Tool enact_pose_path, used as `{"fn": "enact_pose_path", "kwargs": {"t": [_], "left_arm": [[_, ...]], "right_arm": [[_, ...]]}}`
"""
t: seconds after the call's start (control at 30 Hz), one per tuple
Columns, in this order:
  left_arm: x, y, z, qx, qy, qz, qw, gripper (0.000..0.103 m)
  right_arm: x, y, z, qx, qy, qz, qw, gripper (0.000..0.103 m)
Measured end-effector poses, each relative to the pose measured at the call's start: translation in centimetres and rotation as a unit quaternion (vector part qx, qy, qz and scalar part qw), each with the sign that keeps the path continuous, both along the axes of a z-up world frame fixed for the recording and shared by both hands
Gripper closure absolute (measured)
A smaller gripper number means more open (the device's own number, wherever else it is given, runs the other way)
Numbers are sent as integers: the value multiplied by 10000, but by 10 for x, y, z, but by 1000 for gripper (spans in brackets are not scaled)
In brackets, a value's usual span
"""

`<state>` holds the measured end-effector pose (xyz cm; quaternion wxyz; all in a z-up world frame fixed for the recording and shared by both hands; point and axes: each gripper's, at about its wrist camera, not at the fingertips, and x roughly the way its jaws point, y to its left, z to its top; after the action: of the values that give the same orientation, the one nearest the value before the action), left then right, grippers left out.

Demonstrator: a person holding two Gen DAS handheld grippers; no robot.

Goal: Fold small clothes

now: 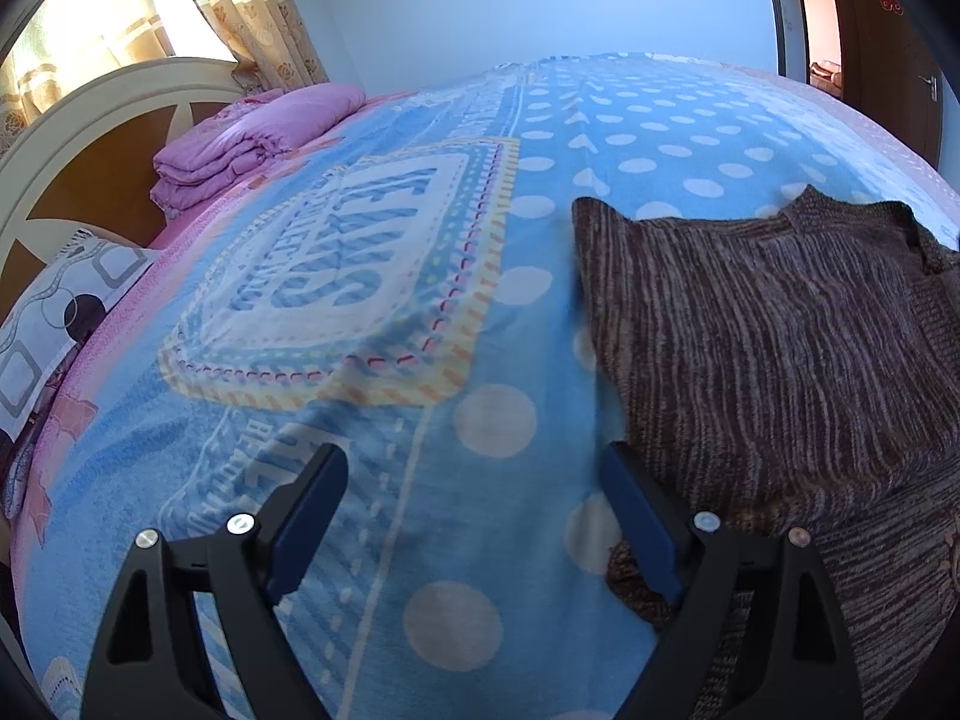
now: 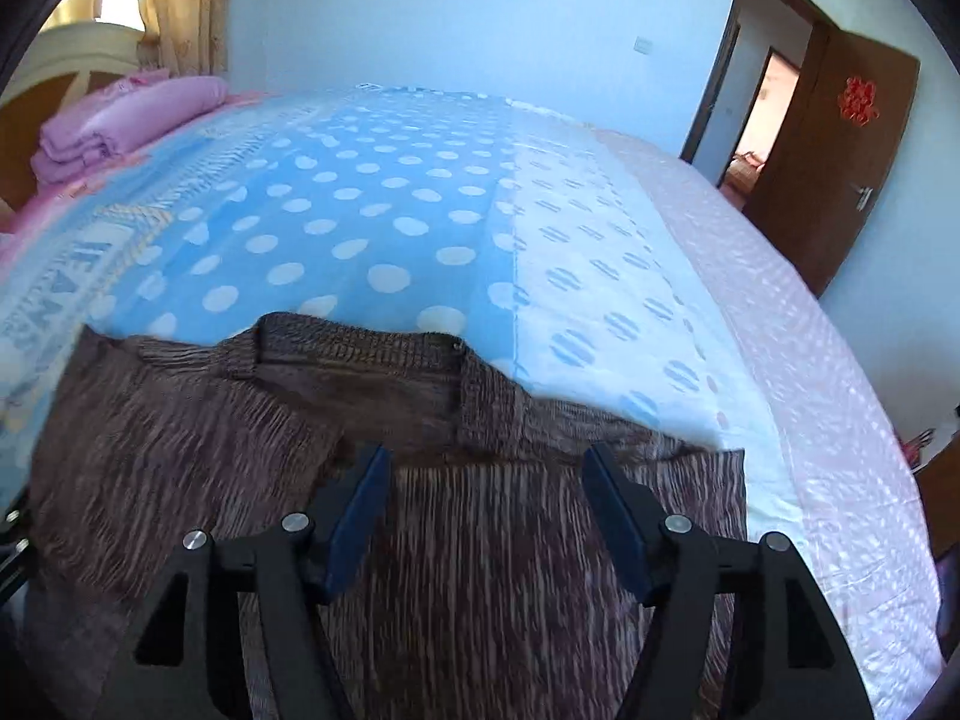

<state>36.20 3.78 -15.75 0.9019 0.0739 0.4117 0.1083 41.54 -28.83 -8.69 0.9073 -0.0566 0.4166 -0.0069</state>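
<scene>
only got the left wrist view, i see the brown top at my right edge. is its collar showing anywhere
Observer: Yes. In the right wrist view the brown knit top lies flat on the blue dotted blanket, ribbed collar at its far edge.
Operator: right gripper holding it
Observer: No. The right gripper hangs over the top, jaws open, nothing between them.
Operator: anything past the top on that side
Observer: A pale pink bedspread, then an open brown door.
</scene>
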Motion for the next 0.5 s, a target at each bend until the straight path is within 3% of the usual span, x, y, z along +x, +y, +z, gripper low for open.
{"fn": "enact_pose_path", "kwargs": {"t": [0.1, 0.17, 0.33, 0.37, 0.4, 0.5], "left_arm": [[0, 1, 0, -45, -9, 14, 10000, 12], [0, 2, 0, -72, 3, 22, 10000, 12], [0, 2, 0, -80, -2, 39, 10000, 10], [-1, 3, 0, -98, -6, 37, 9999, 10], [-1, 3, 0, -121, -6, 32, 9999, 10], [-1, 6, 0, -259, 18, -33, 9997, 10]], "right_arm": [[-18, 7, -8, 783, 341, 500, 9951, 39], [-31, 22, -20, 875, 498, 810, 9916, 40], [-32, 45, -48, 724, 687, 961, 9904, 57], [-33, 48, -48, 653, 632, 1010, 9907, 72], [-34, 50, -47, 635, 609, 1056, 9905, 102], [-39, 53, -37, 548, 400, 1131, 9913, 102]]}}
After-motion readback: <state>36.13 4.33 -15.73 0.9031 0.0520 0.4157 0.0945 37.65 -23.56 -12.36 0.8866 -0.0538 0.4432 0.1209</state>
